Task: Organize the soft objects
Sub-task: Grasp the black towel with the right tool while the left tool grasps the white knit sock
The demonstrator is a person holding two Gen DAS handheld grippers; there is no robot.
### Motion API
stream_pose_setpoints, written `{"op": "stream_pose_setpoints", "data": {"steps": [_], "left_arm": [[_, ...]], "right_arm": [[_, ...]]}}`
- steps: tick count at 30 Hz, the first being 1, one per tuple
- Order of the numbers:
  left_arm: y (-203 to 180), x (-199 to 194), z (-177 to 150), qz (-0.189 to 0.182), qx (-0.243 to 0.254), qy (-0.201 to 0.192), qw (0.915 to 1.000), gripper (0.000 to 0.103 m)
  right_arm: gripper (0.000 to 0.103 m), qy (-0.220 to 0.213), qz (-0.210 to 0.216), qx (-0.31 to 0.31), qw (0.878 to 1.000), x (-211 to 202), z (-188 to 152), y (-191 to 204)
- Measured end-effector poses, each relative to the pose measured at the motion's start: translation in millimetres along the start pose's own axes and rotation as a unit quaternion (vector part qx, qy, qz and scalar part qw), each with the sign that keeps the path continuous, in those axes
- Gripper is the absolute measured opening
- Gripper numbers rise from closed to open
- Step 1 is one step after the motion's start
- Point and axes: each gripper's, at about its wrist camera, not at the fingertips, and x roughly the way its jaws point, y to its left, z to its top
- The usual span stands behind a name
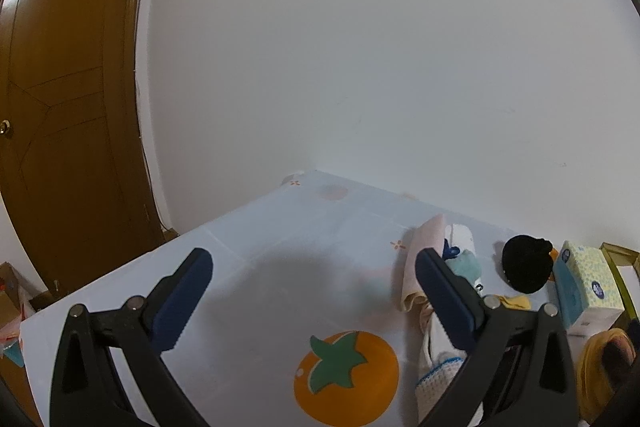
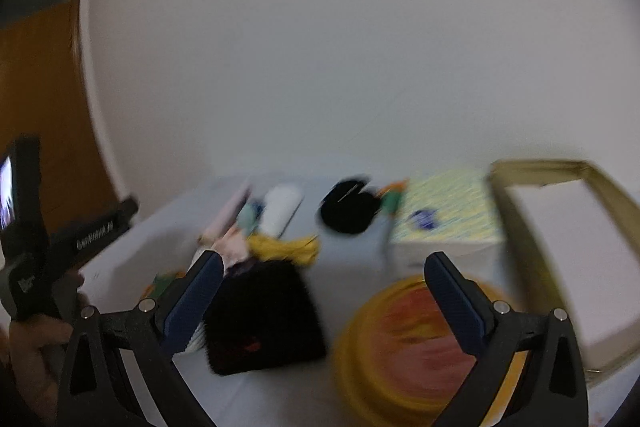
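Your right gripper (image 2: 324, 295) gapes empty; black plush (image 2: 264, 319) directly below-left of it, nearer than left gripper (image 1: 314, 297), also agape.

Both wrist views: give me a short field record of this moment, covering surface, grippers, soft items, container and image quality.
surface: table under a pale cloth with an orange fruit print
left gripper: open, empty, above the cloth
right gripper: open, empty, above the pile
soft items: round black item, pink folded cloth, yellow cloth, black square item
other: tissue box, yellow-rimmed round item
container: open box with olive rim, right of the tissue box
quality: right wrist view motion-blurred
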Motion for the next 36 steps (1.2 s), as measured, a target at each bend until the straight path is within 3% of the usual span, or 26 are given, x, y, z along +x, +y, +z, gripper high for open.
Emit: {"op": "stream_pose_setpoints", "data": {"steps": [5, 10, 14, 16, 18, 22, 28, 32, 36], "left_arm": [[5.9, 12.6, 1.8, -0.008, 0.0, 0.013, 0.9999, 0.103], [2.1, 13.3, 1.3, -0.006, 0.01, 0.018, 0.9998, 0.103], [2.3, 15.9, -0.7, -0.01, 0.007, 0.026, 0.9996, 0.103], [3.4, 16.6, -0.8, -0.012, 0.004, 0.029, 0.9995, 0.103], [1.4, 19.6, -3.0, -0.015, 0.002, 0.033, 0.9993, 0.103], [0.8, 22.1, -4.0, -0.033, -0.001, 0.044, 0.9985, 0.103], [-2.6, 26.1, -5.6, -0.089, -0.002, 0.071, 0.9935, 0.103], [-15.2, 33.1, -12.6, -0.166, 0.01, 0.12, 0.9788, 0.102], [-30.7, 38.8, -20.8, -0.186, 0.055, 0.15, 0.9696, 0.091]], "right_arm": [[0.098, 0.085, 0.04, -0.047, 0.994, 41.7, -3.7, 33.0], [0.094, 0.131, 0.028, -0.087, 0.987, 64.9, -11.2, 51.7], [0.039, 0.145, 0.027, -0.105, 0.984, 62.8, -15.8, 53.8], [0.031, 0.149, 0.038, -0.095, 0.984, 59.0, -15.3, 47.8], [0.025, 0.134, 0.043, -0.083, 0.986, 53.7, -13.9, 42.3], [0.022, 0.098, 0.058, -0.079, 0.99, 31.2, -11.8, 38.4], [0.022, -0.015, 0.04, -0.059, 0.997, -32.3, 3.4, 23.4], [0.022, -0.092, -0.029, -0.049, 0.994, -70.6, 8.2, 2.7], [0.022, -0.137, -0.106, -0.052, 0.983, -94.2, 10.8, -18.5]]}}
